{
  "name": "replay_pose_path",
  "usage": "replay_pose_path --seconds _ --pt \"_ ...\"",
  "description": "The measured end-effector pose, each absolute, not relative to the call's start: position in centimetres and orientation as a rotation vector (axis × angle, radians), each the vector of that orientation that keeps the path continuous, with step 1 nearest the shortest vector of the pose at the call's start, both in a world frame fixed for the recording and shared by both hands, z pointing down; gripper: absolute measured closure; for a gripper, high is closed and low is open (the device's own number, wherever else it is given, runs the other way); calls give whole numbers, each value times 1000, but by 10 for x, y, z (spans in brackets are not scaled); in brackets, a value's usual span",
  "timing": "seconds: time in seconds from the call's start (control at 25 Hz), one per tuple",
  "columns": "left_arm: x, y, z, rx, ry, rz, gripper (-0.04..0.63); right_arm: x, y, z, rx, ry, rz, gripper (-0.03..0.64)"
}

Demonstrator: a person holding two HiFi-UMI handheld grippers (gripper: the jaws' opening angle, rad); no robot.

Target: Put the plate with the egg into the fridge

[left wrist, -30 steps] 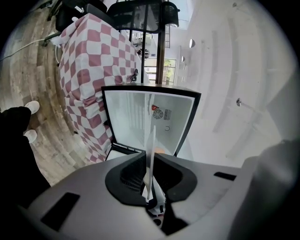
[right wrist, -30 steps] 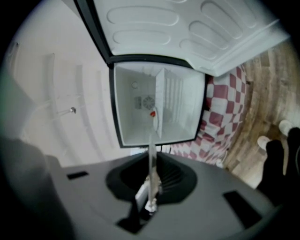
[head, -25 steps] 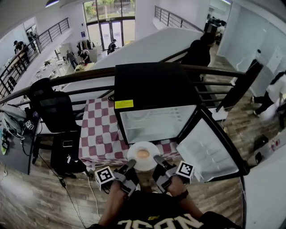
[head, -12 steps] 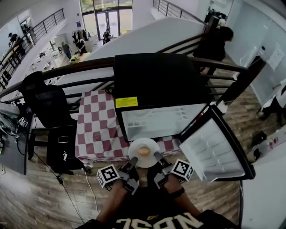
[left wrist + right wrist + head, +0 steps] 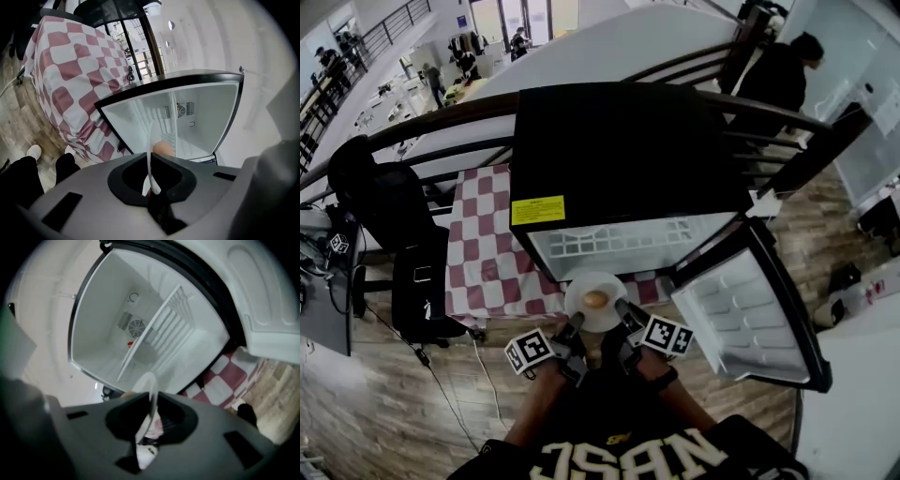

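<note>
Plate (image 5: 581, 286), white, with the egg (image 5: 596, 299) near its centre, is carried in the air at the open front of the fridge; I judge it not yet inside.

Left hand-held gripper (image 5: 574, 325) is clamped on the near-left rim. Right hand-held gripper (image 5: 623, 308) has the near-right rim between its jaws; they have just eased open slightly, but the pads appear to be on the rim.

Step in hand: insertion. I would firm up the right grip first, keep the plate level so the egg does not roll, and move both hands forward together. Clear the sill, then pass either under or over the wire shelf (image 5: 619, 242), not into it. Set down fully before letting go.

The door (image 5: 750, 309) stands wide to the right, clear of the approach.

The fridge (image 5: 619, 159), black outside and white inside, sits on a desk (image 5: 487, 253) with a red-and-white checked cloth. The floor (image 5: 394, 403) is wood plank. A black chair (image 5: 380, 202) stands to the left, a dark railing (image 5: 441, 127) runs behind, and a lower hall with people lies beyond.
</note>
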State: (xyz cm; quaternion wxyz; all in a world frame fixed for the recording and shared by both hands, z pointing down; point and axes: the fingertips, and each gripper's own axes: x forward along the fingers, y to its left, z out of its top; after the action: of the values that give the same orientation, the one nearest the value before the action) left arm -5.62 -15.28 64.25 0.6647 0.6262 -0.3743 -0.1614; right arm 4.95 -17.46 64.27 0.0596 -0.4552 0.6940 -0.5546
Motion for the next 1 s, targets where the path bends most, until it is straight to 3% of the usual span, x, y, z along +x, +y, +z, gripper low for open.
replay_pose_path --seconds 1.0 --pt "-30 -240 755 1345 -970 -187 560 79 -256 757 -1606 2136 -1717 549"
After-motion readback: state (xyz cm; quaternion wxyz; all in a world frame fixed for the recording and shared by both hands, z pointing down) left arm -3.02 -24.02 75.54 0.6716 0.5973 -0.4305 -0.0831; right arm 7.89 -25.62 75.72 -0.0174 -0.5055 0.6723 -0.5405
